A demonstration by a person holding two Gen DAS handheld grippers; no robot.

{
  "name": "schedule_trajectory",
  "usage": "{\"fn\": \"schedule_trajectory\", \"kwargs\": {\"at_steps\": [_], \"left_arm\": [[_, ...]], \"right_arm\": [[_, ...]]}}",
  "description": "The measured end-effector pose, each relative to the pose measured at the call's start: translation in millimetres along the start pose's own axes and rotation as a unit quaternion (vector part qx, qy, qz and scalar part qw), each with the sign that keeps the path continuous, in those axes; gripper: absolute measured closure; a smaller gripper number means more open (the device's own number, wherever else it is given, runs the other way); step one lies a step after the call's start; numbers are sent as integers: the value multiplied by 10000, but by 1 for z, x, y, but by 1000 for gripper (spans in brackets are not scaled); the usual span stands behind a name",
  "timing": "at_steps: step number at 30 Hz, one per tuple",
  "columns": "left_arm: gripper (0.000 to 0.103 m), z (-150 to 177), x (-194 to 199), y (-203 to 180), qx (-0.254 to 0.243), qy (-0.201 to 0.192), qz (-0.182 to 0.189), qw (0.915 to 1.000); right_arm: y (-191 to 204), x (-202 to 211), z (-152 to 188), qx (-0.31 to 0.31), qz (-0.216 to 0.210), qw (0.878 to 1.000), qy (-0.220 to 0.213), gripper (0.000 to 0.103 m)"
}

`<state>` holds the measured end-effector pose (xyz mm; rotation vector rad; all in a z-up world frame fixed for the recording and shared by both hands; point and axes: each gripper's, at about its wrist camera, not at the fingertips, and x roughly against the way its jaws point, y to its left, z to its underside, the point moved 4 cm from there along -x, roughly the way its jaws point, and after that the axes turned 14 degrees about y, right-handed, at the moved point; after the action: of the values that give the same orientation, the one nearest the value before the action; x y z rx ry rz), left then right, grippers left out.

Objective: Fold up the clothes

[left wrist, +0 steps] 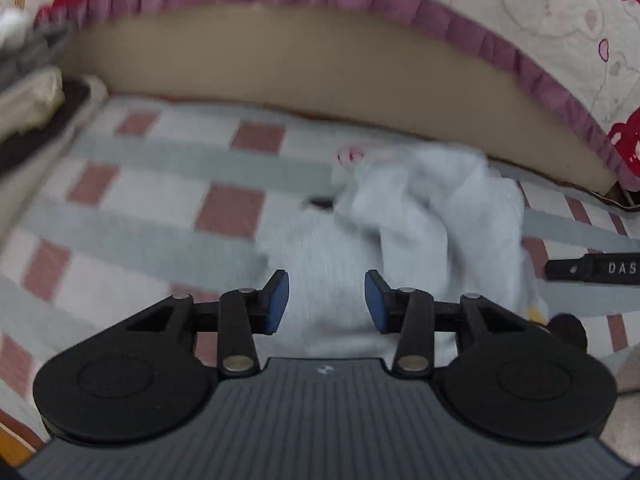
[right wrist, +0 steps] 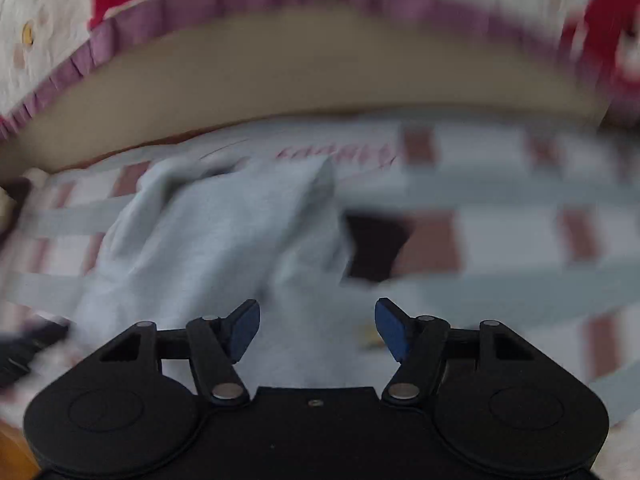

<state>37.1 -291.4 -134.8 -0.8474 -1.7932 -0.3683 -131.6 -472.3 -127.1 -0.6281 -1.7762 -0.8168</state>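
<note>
Your left gripper (left wrist: 326,300) is spread wide with nothing between its blue pads (left wrist: 278,302), and it hangs just above the near edge of the pale blue garment (left wrist: 400,232). This garment lies crumpled on the checked sheet (left wrist: 160,200), near the tan board (left wrist: 280,64). Your right gripper (right wrist: 318,330) is also spread apart and empty, over the same garment (right wrist: 208,240).
</note>
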Motion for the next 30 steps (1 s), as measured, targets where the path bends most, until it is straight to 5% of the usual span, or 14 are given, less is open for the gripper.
{"fn": "schedule_trajectory", "kwargs": {"at_steps": [3, 5, 9, 12, 14, 17, 22, 23, 24, 25, 27, 30], "left_arm": [[62, 5, -11, -6, -419, 254, 169, 9987], [50, 7, -10, -7, -474, 176, 305, 9983], [50, 6, -14, 2, -203, 350, 812, 9959], [53, 2, -18, 8, -148, 448, 741, 9961], [53, 3, -15, 6, -171, 426, 709, 9964], [59, 3, -15, 8, -169, 471, 832, 9953], [83, 5, -5, -5, -462, 354, 817, 9950], [84, 5, -3, -7, -497, 276, 824, 9950], [85, 4, -1, -8, -523, 191, 829, 9950], [85, 1, 1, -11, -566, 84, 798, 9952], [84, -5, 5, -17, -660, -141, 719, 9951], [84, -12, 14, -26, -906, -394, 713, 9925]], "right_arm": [[-5, -9, -11, -350, -1008, 9941, 190, 34], [-8, -16, -9, -428, -1295, 9900, 362, 34], [-14, -31, -6, -569, -1826, 9790, 709, 34], [-15, -34, -2, -909, -2696, 9536, 980, 33], [-15, -41, 1, -1051, -2832, 9459, 1184, 33], [-10, -47, 2, -994, -2651, 9510, 1245, 33], [2, -55, 1, -778, -2264, 9633, 1215, 33], [8, -52, -2, -540, -2122, 9708, 983, 46], [15, -48, -5, -291, -1977, 9770, 738, 86], [22, -44, -9, -42, -1829, 9819, 492, 98], [30, -24, -14, 237, -1918, 9811, -9, 98], [23, -1, -15, 116, -2779, 9599, -339, 98]]}}
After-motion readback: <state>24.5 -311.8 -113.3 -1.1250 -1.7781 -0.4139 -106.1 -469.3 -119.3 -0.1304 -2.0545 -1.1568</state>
